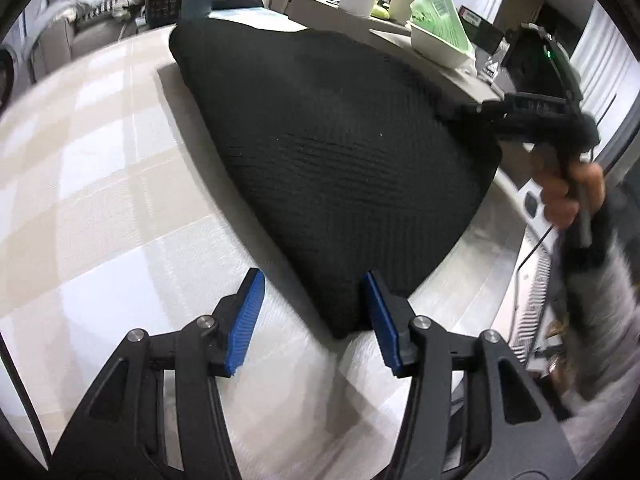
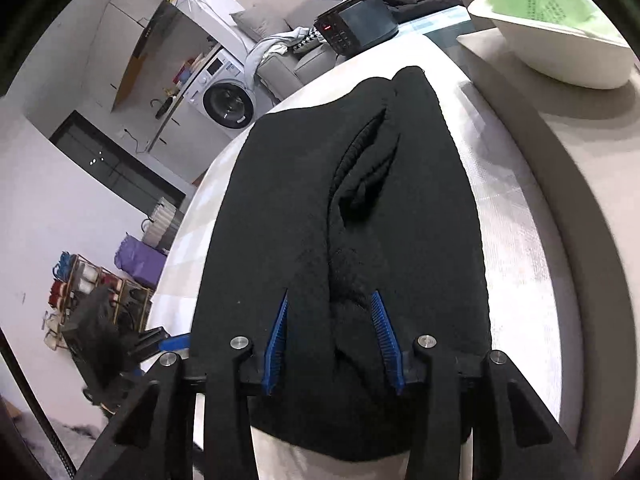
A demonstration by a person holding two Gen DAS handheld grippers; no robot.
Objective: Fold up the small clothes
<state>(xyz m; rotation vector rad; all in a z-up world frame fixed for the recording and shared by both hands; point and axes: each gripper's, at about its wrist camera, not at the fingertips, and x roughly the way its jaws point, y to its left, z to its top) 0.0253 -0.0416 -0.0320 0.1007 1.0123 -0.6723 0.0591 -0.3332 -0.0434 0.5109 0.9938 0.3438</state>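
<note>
A black knit garment [image 1: 328, 152] lies spread on the pale checked table [image 1: 100, 184]. My left gripper [image 1: 314, 284] is open, its blue pads [image 1: 248, 320] either side of the garment's near corner, just above the table. My right gripper [image 1: 472, 110] shows at the garment's far right edge. In the right wrist view the garment [image 2: 280, 220] bulges between the blue pads [image 2: 382, 332] of the right gripper [image 2: 332, 298], which stand well apart with cloth bunched between them. A fold opening runs up the cloth.
A white tray with green packets [image 1: 438, 34] sits on the grey ledge behind. A black device with red digits [image 1: 162, 0] and dark clothes stand at the far end. A washing machine [image 2: 226, 98] and shelves lie beyond the table edge.
</note>
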